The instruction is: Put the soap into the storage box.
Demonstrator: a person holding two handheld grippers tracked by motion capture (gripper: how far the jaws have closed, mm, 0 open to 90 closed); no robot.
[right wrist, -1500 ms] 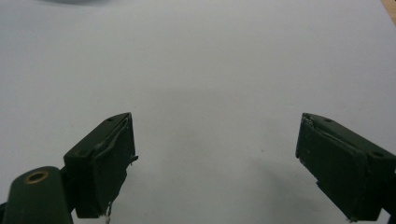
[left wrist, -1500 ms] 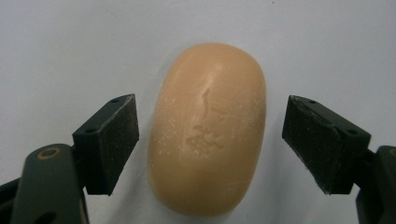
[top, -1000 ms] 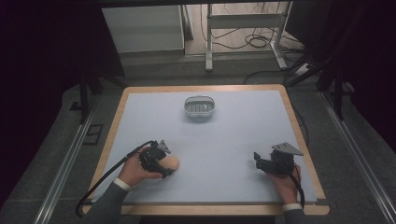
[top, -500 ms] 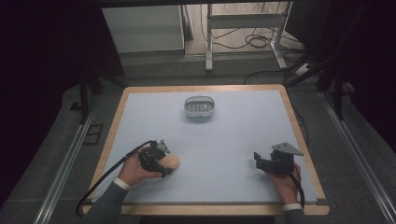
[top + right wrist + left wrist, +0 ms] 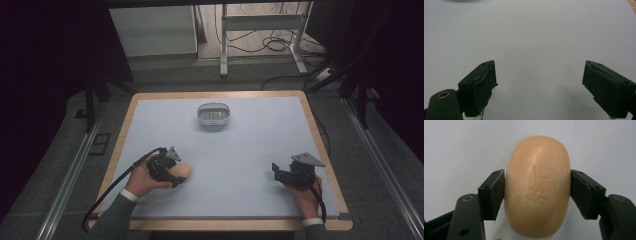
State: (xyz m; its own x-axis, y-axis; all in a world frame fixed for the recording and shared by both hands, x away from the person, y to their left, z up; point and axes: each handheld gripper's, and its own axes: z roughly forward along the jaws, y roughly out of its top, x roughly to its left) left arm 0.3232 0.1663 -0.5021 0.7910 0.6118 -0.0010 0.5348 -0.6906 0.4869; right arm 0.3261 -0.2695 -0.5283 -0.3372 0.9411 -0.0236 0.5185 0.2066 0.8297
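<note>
While your left gripper (image 5: 537, 187) is closing its two black pads on the bar of soap (image 5: 537, 186), you are gripping it across its narrow waist, with the stamped face looking up at the camera. From above, the soap (image 5: 180, 171) is lying on the pale table (image 5: 250, 150) at the near left, well apart from the small soap dish (image 5: 213, 114) standing near the far edge. Both pads are touching the bar's sides — keep them level and centred there, because the rounded flanks could, I judge, squirt out of a lopsided squeeze. Press only as much as the lift needs; soap of this kind is likely to dent. Whether the bar is already clearing the table or resting on it is hard to tell from these views, so lift it slowly and straight before you are carrying it toward the dish.

Your right gripper (image 5: 539, 85) is hanging with its jaws spread wide, nothing between them, above bare table; from above, your right gripper (image 5: 287, 176) is sitting at the near right, well away from the work. Leave it there.

Compared with the earlier high views, almost nothing is changing — both hands, the soap and the dish are keeping the same places, so the grip seems to be settling rather than moving.
</note>
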